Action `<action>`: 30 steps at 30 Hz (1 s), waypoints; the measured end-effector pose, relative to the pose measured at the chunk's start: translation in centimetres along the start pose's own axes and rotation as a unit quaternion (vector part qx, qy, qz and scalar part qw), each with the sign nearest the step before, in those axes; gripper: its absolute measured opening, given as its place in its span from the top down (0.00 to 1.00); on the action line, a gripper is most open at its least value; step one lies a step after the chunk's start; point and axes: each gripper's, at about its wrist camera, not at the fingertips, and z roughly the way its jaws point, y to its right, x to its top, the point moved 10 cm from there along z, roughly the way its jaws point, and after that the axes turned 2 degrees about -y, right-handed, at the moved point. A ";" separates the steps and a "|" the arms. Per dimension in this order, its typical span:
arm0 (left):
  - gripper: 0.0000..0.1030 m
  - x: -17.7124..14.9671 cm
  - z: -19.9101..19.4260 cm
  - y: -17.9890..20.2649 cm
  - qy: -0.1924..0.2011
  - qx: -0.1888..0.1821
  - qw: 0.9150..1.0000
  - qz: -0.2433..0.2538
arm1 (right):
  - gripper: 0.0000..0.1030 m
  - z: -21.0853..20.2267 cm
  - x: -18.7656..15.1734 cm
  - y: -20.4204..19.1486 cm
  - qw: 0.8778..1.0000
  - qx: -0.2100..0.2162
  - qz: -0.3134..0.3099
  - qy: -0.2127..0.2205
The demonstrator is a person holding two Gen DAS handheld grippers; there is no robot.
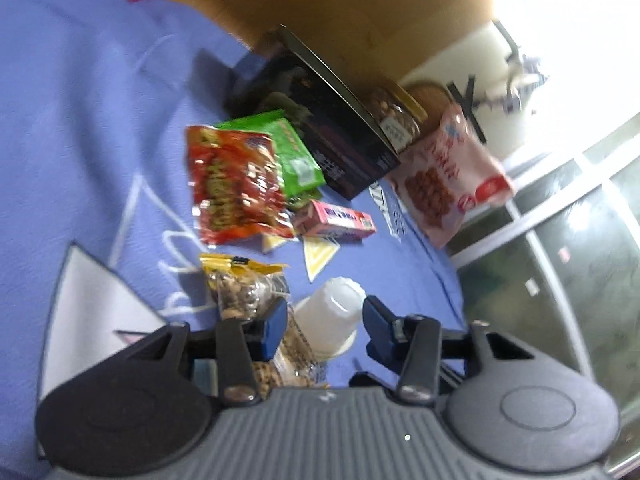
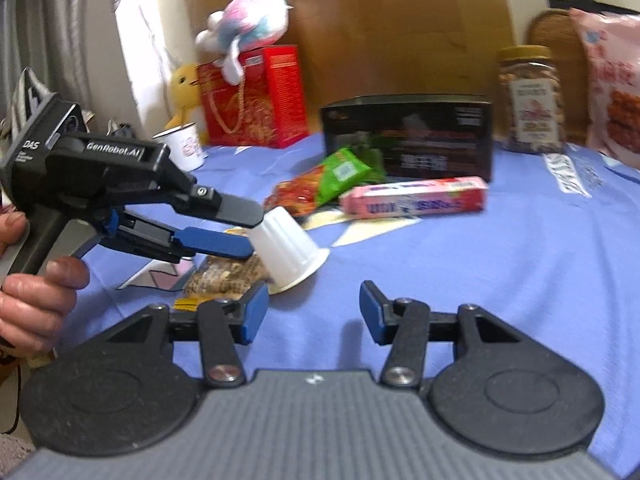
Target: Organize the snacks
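A white ribbed plastic cup [image 2: 289, 247] lies tipped on the blue cloth, partly on a clear bag of nuts [image 2: 226, 273]. My left gripper [image 1: 325, 322] is open, its fingers on either side of the cup [image 1: 330, 314]; in the right wrist view it [image 2: 250, 229] reaches the cup's base. My right gripper [image 2: 314, 312] is open and empty, low over the cloth just in front of the cup. Behind lie a red snack bag [image 1: 234, 186], a green packet [image 1: 298, 152] and a pink candy box [image 2: 414, 197].
A black box [image 2: 408, 136], a jar of nuts [image 2: 530, 98] and a pink cookie bag [image 2: 612, 84] stand at the back. A red gift box [image 2: 256, 98] with plush toys and a white mug [image 2: 184, 146] stand back left. A cardboard wall [image 2: 400, 20] rises behind.
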 end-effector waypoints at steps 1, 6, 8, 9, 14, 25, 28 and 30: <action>0.58 0.2 -0.4 -0.3 0.006 0.004 1.000 0.000 | 0.48 0.3 0.1 -0.3 1.000 0.001 -0.005 -0.002; 0.94 1.0 -1.7 -2.4 0.024 0.077 0.997 0.020 | 0.48 1.5 0.7 -1.1 1.000 0.007 -0.010 -0.008; 0.93 1.1 -1.8 -2.3 0.021 0.079 0.996 0.022 | 0.48 1.8 1.0 -1.4 1.000 0.011 -0.011 -0.010; 0.90 1.3 -2.0 -2.1 0.024 0.083 0.996 0.028 | 0.48 2.0 1.1 -1.6 1.000 0.012 -0.014 -0.010; 0.56 2.7 -3.1 -0.7 0.058 0.077 0.994 0.049 | 0.47 2.6 2.0 -2.3 0.999 0.017 -0.029 -0.009; 0.56 1.7 1.3 0.2 -0.008 0.060 0.996 0.067 | 0.47 4.4 2.2 -1.8 0.999 0.020 -0.013 -0.029; 0.59 1.3 1.9 0.4 -0.012 0.064 0.995 0.072 | 0.46 5.0 1.8 -0.9 0.998 0.037 0.020 -0.038; 0.60 1.0 2.3 0.9 -0.022 0.060 0.995 0.075 | 0.51 5.0 1.8 -0.7 0.998 0.051 0.034 -0.033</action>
